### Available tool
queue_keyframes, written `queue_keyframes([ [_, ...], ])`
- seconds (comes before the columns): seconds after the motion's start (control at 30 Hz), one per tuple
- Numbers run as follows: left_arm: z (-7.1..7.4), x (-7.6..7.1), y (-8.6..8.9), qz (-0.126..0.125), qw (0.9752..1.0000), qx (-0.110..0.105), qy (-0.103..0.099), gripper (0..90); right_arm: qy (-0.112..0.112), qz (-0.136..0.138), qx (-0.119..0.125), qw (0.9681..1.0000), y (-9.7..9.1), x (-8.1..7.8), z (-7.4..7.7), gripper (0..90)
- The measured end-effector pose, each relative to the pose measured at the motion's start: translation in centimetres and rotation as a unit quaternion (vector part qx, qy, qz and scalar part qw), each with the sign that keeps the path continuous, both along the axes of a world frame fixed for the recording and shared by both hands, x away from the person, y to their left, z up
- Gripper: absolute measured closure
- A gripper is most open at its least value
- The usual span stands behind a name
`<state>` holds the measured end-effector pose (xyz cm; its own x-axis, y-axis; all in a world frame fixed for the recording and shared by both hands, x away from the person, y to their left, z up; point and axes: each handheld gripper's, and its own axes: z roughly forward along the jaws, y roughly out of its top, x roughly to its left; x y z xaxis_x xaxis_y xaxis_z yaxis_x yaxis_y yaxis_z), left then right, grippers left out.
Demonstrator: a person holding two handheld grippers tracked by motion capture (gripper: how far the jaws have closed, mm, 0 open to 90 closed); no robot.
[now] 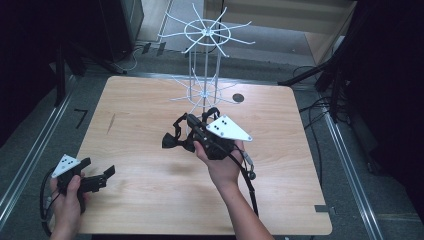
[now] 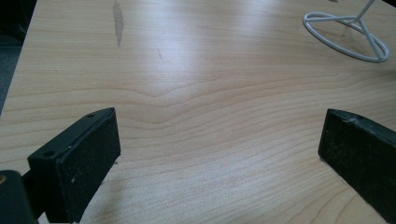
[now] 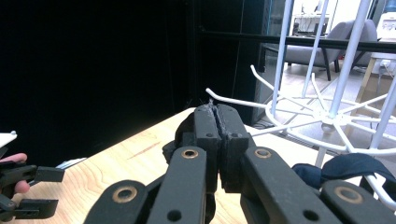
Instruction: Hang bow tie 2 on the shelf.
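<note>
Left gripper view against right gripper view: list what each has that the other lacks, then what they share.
Left gripper view: the left gripper, jaws wide open over bare wood, a grey scuff in the grain, and the base ring of the rack.
Right gripper view: the right gripper with jaws shut, the rack's hooks, a dark band beside them, and a chair behind.
Both: the table and the white wire rack.

Item: dark navy, soft fabric band (image 3: 348, 167), looped like an elastic strap.
Pose: draped limp, curving in a low arc.
Place: hanging over a lower prong of the white wire rack with radiating prongs (image 1: 205, 65), just beside its upright posts.
Rack: upright at the table's far middle.
</note>
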<state>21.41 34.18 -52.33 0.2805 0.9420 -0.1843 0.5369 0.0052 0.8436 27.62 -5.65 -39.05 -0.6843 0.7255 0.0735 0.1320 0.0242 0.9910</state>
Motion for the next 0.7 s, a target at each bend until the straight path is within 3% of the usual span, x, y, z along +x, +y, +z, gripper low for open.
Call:
queue_keyframes([
  [0.7, 0.0, 0.0, 0.0, 0.001, 1.0, -0.001, -0.001, 0.0, 0.012, -0.019, 0.0, 0.9997, -0.1, 1.5, -0.2, 89.8],
])
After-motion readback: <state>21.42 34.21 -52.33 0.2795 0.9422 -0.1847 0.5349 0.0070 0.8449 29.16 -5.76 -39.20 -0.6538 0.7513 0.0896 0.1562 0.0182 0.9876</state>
